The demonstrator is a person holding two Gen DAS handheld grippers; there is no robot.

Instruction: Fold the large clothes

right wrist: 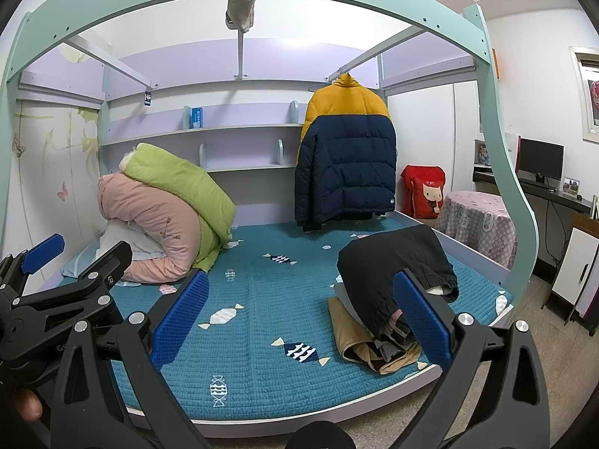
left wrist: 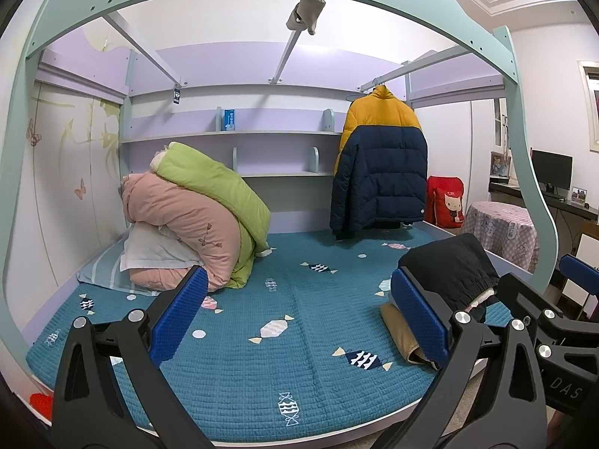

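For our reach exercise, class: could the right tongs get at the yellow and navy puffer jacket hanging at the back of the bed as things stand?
Probably yes. The right tongs are open and empty, and the yellow and navy puffer jacket hangs unobstructed beyond bare teal quilted mattress; the dark folded clothes pile sits off to the right.
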